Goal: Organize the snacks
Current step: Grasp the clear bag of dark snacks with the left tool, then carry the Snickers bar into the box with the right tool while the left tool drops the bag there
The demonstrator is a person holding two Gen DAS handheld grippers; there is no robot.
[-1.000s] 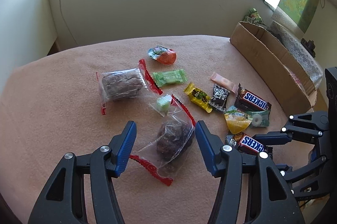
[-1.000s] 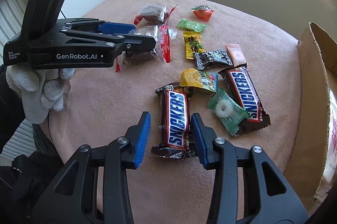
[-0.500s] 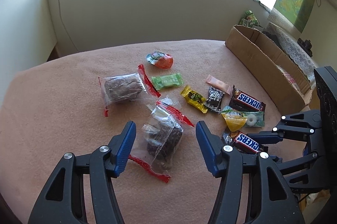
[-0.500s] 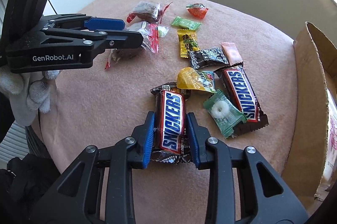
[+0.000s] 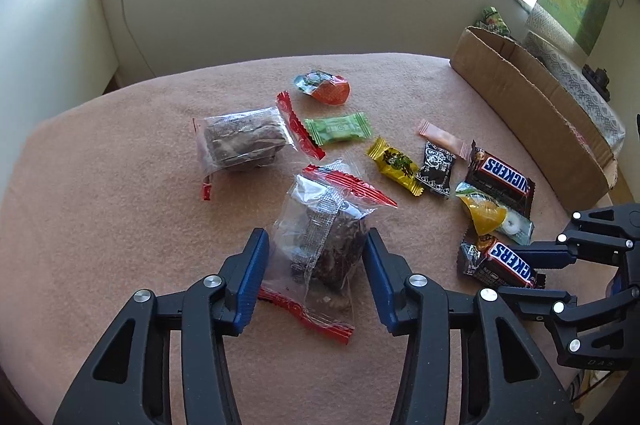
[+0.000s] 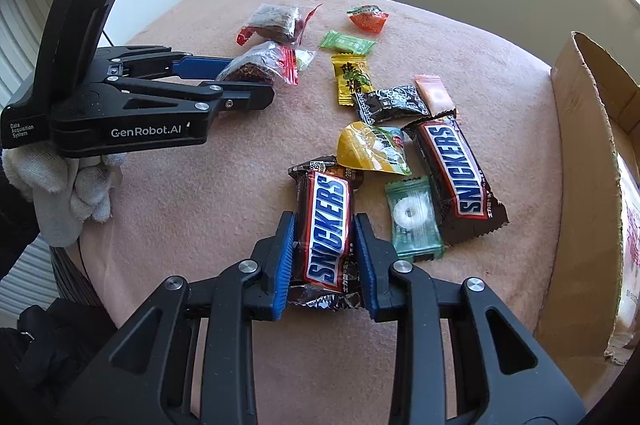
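Note:
Snacks lie scattered on a pink cloth-covered table (image 5: 100, 205). My left gripper (image 5: 316, 265) has closed its blue pads against a clear bag of dark snack with red sealed ends (image 5: 324, 241); the bag stands tilted up between them. The bag also shows in the right wrist view (image 6: 260, 65). My right gripper (image 6: 324, 257) is shut on a Snickers bar (image 6: 326, 225), also seen in the left wrist view (image 5: 500, 263). A second clear bag (image 5: 240, 141) lies further back.
A second Snickers bar (image 6: 456, 173), a mint candy (image 6: 412, 217), yellow (image 6: 372, 149), green (image 5: 338, 129), black (image 6: 390, 103), pink (image 6: 434, 95) and orange (image 5: 326, 89) sweets lie between. A cardboard box (image 5: 532, 109) stands along the right edge.
My left gripper closed in on the clear bag, which tipped upright between the pads. My right gripper moved forward and shut on the near Snickers bar.

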